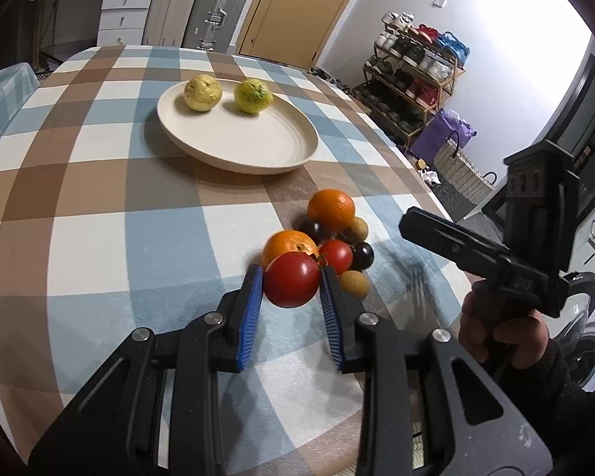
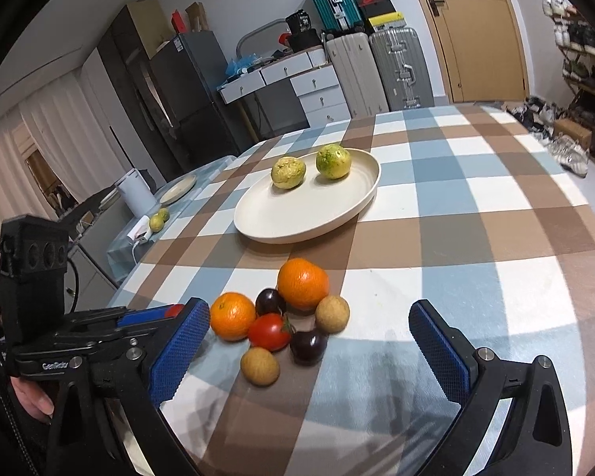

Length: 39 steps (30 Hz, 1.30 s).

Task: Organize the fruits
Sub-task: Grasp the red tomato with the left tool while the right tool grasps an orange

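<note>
- The round cream-coloured plate (image 1: 238, 150) stands on the blue, brown and white checked tablecloth (image 1: 99, 218) and holds two yellow-green round fruits (image 1: 203, 92), side by side near its far rim.
- The other fruits lie in a small heap on the cloth, near the plate but apart from it: two oranges (image 2: 302, 283), a small red tomato (image 2: 269, 332), two dark plums (image 2: 308, 346) and two small tan round fruits (image 2: 332, 313).
- The left gripper (image 1: 291, 283) is closed on a big red tomato (image 1: 291, 285), just beside the heap; its blue pads (image 1: 251, 309) touch both sides.
- The right gripper (image 2: 309, 341) stands wide open before the heap and holds nothing.
- Only the right wrist view shows a second plate (image 2: 178, 190) on a side table, and the word "GenRobo" printed on the left tool, partly blurred.
- Only the left wrist view shows the shoe rack (image 1: 412, 75).
</note>
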Available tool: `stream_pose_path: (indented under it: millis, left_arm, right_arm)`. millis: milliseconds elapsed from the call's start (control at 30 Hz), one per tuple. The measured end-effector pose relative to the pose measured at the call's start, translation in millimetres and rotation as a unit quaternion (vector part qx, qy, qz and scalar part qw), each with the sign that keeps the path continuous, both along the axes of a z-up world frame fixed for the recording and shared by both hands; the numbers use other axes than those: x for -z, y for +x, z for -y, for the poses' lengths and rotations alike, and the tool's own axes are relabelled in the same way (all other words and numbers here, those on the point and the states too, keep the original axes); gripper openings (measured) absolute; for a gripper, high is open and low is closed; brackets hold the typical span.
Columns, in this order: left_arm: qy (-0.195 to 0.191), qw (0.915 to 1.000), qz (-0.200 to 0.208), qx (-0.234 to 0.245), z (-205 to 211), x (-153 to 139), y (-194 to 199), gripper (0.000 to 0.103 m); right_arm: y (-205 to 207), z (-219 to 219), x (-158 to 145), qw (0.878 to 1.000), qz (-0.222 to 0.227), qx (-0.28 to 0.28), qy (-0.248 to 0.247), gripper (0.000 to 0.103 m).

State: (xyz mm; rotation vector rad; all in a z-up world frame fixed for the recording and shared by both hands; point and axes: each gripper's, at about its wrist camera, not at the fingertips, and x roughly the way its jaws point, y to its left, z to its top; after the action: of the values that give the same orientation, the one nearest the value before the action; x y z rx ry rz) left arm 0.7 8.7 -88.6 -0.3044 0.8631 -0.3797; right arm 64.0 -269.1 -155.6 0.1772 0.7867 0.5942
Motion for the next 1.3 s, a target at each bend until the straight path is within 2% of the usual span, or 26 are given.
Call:
stream_pose_path:
  millis: [333,433,533,633,733,933,1133,1300]
  left_arm:
    - [-0.008,0.9999,-0.003,-0.014,-14.0,0.0,10.4,0.026]
    - [-0.006,0.9998,-0.002,-0.018,-15.9,-0.9,14.2,0.026]
    - [-0.004,0.9998,-0.003,-0.019,-15.9,-2.0,17.4,0.026]
    - [-0.001,0.9998,-0.003,-0.020,-15.4,-2.4,19.6,0.026]
    - [0.001,0.9997,-0.004,-0.023,-15.7,-2.3,22.8,0.026]
    - [0.003,0.9997,-0.007,-0.025,-15.3,-2.5,29.2,0.026]
    - [0.006,0.9996,-0.008,-0.025,-14.2,-3.2,35.0,0.026]
    - [0.008,0.9996,-0.010,-0.027,-12.9,-4.5,43.8,0.026]
  right_arm:
    - [31.7,-15.8,10.9,0.999,-0.029,-0.023,0.015,0.099]
    - [38.1,-18.8,14.1,0.999,-0.037,-0.030,0.018,0.091]
    - [43.5,-21.3,17.6,0.998,-0.046,-0.032,0.019,0.088]
    - [45.0,-23.5,19.6,0.998,-0.051,-0.038,0.024,0.080]
    - [46.2,-25.7,21.9,0.998,-0.056,-0.037,0.020,0.078]
    - [48.9,-27.3,26.0,0.996,-0.069,-0.050,0.025,0.055]
    - [53.4,-21.4,29.6,0.994,-0.088,-0.042,0.042,0.041]
    - [54.4,-19.0,30.2,0.993,-0.092,-0.043,0.051,0.040]
